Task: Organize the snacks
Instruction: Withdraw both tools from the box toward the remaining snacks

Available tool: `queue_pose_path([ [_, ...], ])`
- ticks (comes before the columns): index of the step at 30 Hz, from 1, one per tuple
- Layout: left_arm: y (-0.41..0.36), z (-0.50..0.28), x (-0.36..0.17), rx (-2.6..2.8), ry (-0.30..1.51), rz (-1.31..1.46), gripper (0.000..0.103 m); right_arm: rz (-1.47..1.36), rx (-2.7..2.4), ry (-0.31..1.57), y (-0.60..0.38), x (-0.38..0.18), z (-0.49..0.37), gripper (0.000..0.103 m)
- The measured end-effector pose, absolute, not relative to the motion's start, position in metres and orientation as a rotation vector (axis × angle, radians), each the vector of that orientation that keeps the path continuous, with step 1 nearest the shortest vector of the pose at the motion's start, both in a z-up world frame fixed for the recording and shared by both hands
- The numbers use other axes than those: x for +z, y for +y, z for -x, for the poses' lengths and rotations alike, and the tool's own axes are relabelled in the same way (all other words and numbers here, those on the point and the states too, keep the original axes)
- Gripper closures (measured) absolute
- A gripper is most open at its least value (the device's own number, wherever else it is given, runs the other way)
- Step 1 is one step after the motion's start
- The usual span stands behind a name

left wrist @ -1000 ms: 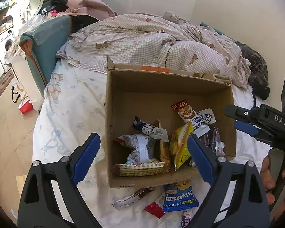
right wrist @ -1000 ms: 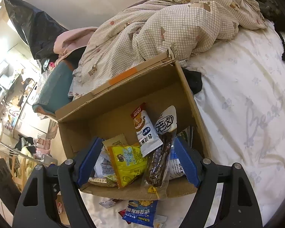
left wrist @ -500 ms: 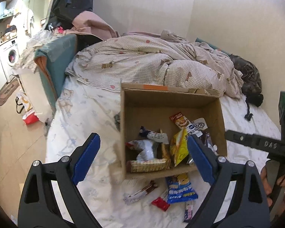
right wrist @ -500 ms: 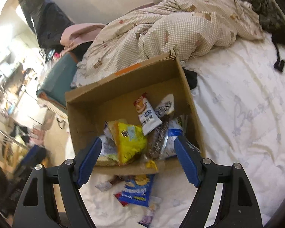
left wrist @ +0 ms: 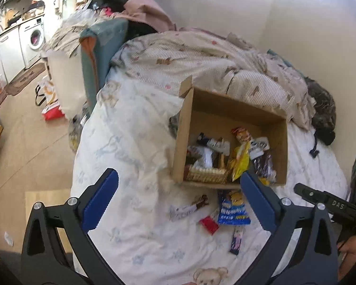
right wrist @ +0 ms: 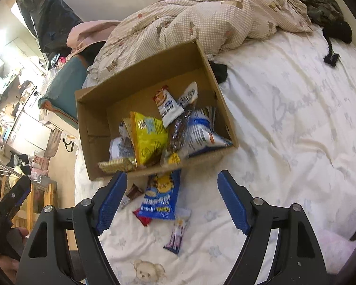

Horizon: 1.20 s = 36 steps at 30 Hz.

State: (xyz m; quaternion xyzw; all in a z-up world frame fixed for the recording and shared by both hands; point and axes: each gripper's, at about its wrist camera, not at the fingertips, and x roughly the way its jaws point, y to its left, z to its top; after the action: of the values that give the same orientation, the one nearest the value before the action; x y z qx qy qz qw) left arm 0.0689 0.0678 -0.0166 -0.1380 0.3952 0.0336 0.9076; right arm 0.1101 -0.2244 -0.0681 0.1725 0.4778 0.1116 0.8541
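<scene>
Snack packets [right wrist: 161,197] lie loose on the bed, lower centre, below the cardboard box [right wrist: 140,78]; light, crinkly, slippery, best pinched mid-body. Left hand-held gripper [left wrist: 178,201] opening, right hand-held gripper [right wrist: 172,201] wide, both empty.

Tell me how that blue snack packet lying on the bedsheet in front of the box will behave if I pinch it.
The blue snack packet looks like thin, glossy film, so probably floppy and a bit slippery. It lies flat on the soft bedsheet, so the pads may sink in. It overlaps the red packet, which might drag along.
</scene>
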Motion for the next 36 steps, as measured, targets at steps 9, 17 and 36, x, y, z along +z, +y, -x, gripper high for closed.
queue_pose_path([
  [9, 0.057, -0.054, -0.048, 0.075, 0.956, 0.297, 0.001, -0.368, 0.227, 1.046, -0.228, -0.078, -0.088, 0.022],
  [17, 0.056, -0.05, -0.067, 0.126, 1.006, 0.247, 0.001, -0.439, 0.231, 1.144, -0.228, -0.1, -0.086, 0.022],
  [36, 0.05, -0.066, -0.09, 0.133, 1.081, 0.238, 0.001, -0.143, 0.2, 1.451, -0.145, -0.195, -0.106, 0.027],
])
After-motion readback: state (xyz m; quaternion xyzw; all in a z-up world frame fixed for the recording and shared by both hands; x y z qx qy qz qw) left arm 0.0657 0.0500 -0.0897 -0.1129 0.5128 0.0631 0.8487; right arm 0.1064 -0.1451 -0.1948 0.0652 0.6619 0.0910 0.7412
